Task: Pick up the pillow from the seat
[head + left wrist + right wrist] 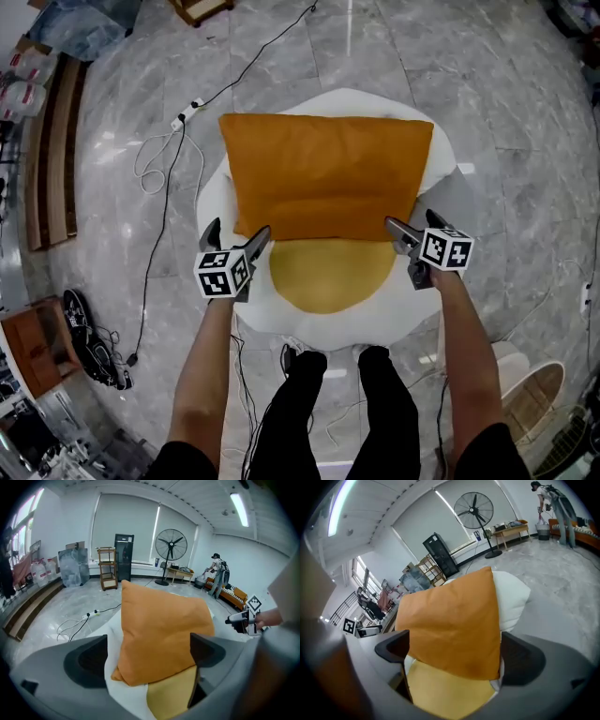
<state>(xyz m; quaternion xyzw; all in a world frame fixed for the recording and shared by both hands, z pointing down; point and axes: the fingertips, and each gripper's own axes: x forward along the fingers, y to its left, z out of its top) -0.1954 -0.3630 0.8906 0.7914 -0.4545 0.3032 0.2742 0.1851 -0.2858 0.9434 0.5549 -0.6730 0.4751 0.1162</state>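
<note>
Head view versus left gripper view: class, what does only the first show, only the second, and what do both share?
Only the head view: the person's legs and the marker cube on the left gripper. Only the left gripper view: a fan, a black cabinet, a distant person. Both: the pillow on the seat, the right gripper, a floor cable.

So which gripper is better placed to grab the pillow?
Left, narrowly: the left gripper is open astride a near corner of the pillow. The right gripper is open at the other, so both could close together.
</note>
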